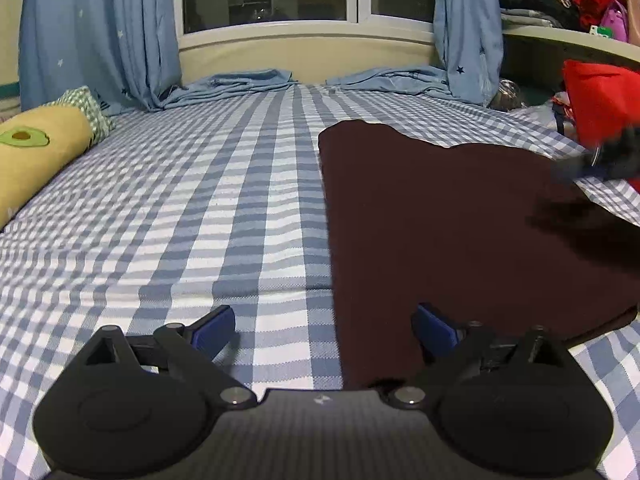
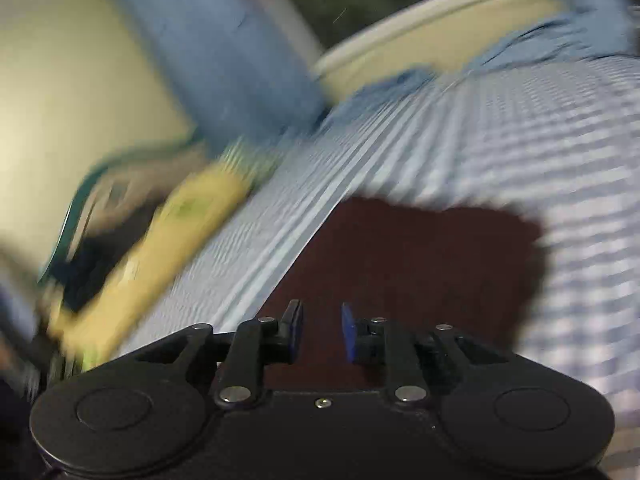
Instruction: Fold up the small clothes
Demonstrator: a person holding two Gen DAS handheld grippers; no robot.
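A dark maroon garment [image 1: 460, 232] lies flat on the blue-and-white checked bed sheet [image 1: 180, 208], right of centre in the left wrist view. My left gripper [image 1: 324, 330] is wide open and empty, low over the garment's near left edge, its right finger above the cloth. The right gripper [image 1: 600, 158] shows as a dark blur at the garment's far right edge. In the blurred right wrist view the garment [image 2: 420, 264] lies just ahead of my right gripper [image 2: 322, 334], whose fingers stand a narrow gap apart with nothing between them.
A yellow avocado-print bolster [image 1: 36, 156] lies along the bed's left side, also in the right wrist view [image 2: 168, 240]. Blue star curtains [image 1: 100, 32] and folded blue cloth [image 1: 240, 84] line the window wall. A red bag [image 1: 604, 96] and a cluttered shelf [image 1: 560, 4] stand at right.
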